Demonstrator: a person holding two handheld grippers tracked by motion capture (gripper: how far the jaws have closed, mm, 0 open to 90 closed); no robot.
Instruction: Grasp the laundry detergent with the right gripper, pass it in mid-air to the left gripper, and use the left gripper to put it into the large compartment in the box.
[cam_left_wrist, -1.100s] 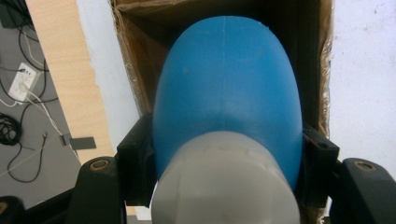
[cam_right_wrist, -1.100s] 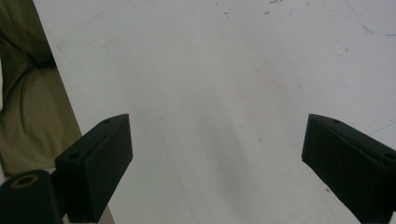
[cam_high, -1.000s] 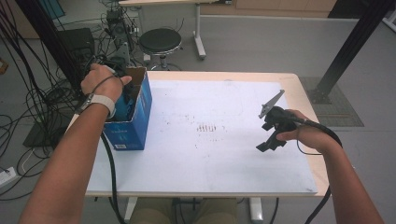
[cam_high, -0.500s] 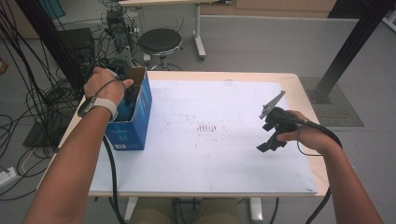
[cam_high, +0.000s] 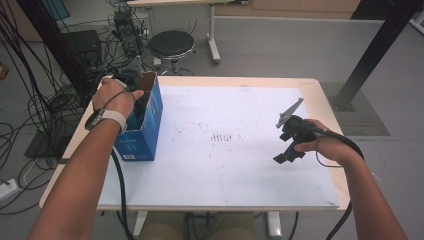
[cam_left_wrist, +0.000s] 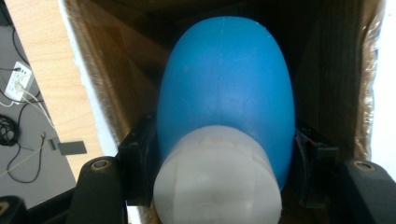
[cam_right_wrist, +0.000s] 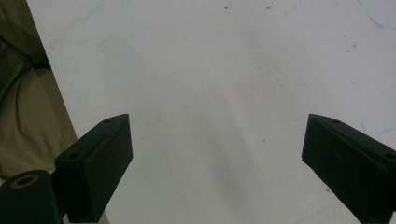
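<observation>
Grey floor with tangled cables and a black stool (cam_high: 171, 44) lies behind the counter (cam_high: 240, 165), whose top is covered by a white, lightly marked sheet. At the counter's left edge stands an open blue cardboard box (cam_high: 142, 135), and the person's left hand (cam_high: 114, 100) reaches down into it with the left gripper (cam_left_wrist: 224, 177).

Inside the box, that gripper's jaws are closed against both sides of a blue bottle (cam_left_wrist: 226, 88) with a pale rounded cap (cam_left_wrist: 217, 179), gripping just above the cap. Its smooth, curved shell looks like light plastic, probably slippery and somewhat squeezable, so the narrower part near the cap seems the safest hold. Whether it is full and heavy cannot be told.

Well apart, at the counter's right side, the right gripper (cam_right_wrist: 217, 154) hovers over bare white sheet, jaws spread wide and holding nothing.
</observation>
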